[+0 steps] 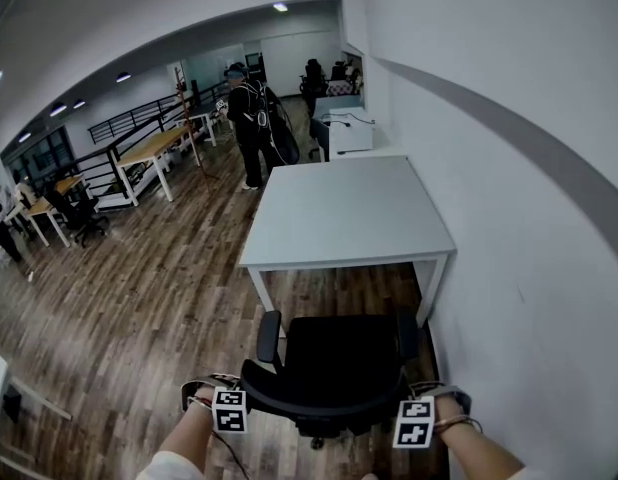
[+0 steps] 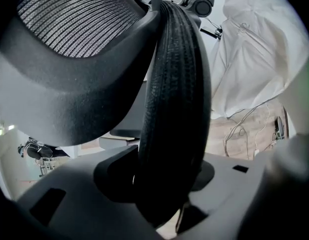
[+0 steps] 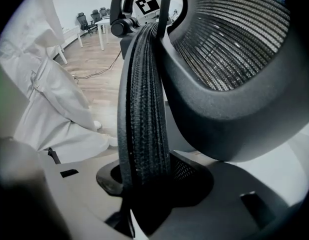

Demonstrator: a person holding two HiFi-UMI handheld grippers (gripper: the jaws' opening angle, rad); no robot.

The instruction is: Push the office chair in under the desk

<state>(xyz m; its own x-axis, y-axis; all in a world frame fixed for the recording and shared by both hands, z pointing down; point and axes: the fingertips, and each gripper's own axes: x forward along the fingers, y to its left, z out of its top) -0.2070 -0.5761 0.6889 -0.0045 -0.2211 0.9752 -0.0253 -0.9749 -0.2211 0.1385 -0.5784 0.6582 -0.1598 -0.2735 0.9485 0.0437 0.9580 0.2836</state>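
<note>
A black office chair (image 1: 334,363) stands on the wood floor just in front of the white desk (image 1: 349,213), its seat facing the desk's near edge. My left gripper (image 1: 229,408) is at the left side of the backrest and my right gripper (image 1: 414,420) at the right side. In the left gripper view the backrest's padded black edge (image 2: 174,84) runs down between the jaws of the left gripper (image 2: 167,176), which is shut on it. The right gripper (image 3: 144,179) is likewise shut on the backrest edge (image 3: 144,99), beside the mesh panel (image 3: 229,44).
A white wall (image 1: 529,218) runs close along the right of desk and chair. A person (image 1: 251,118) stands beyond the desk's far end. More desks (image 1: 149,153) line the left side. Cables (image 2: 244,129) lie on the floor behind the chair.
</note>
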